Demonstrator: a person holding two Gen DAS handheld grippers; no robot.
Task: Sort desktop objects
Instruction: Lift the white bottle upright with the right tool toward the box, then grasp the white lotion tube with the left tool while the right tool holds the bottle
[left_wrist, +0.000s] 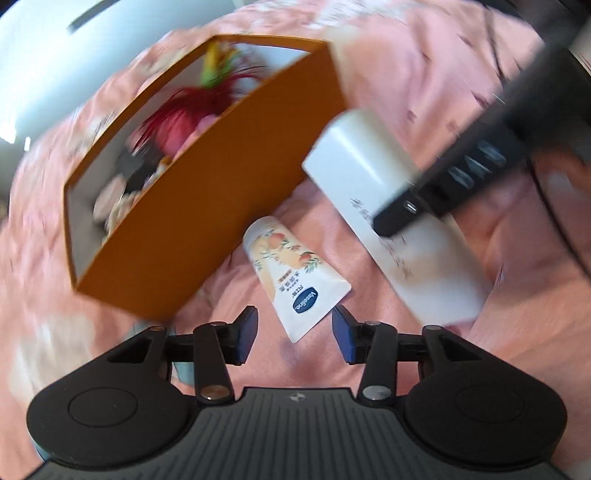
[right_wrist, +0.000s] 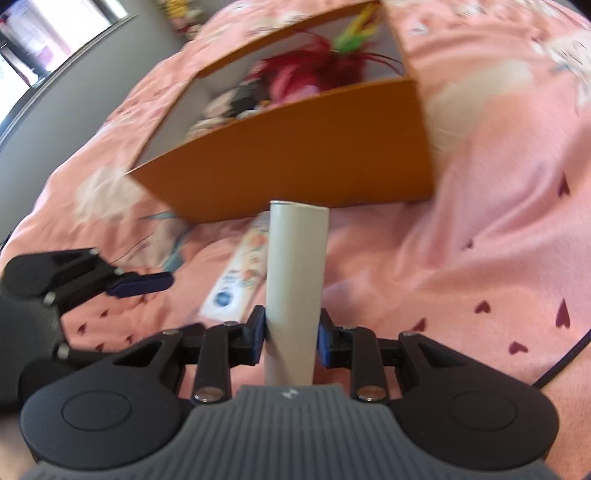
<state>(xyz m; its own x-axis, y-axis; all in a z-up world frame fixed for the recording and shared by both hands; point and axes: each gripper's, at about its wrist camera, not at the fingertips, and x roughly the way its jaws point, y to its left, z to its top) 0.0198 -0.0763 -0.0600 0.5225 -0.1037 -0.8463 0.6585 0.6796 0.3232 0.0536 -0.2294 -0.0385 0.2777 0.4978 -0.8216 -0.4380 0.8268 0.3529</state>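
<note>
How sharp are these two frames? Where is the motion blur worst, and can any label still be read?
Left wrist view: orange box and its contents smeared, white tube streaked, yet the Vaseline tube logo reads clearly; open left gripper is crisp. Right wrist view: box, pink bedspread and Vaseline tube soft, label unreadable; right gripper sharp.

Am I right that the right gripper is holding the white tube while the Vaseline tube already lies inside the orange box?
Not quite: the Vaseline tube lies on the pink bedspread beside the orange box, as the left wrist view shows. The right gripper does hold the white tube.
</note>
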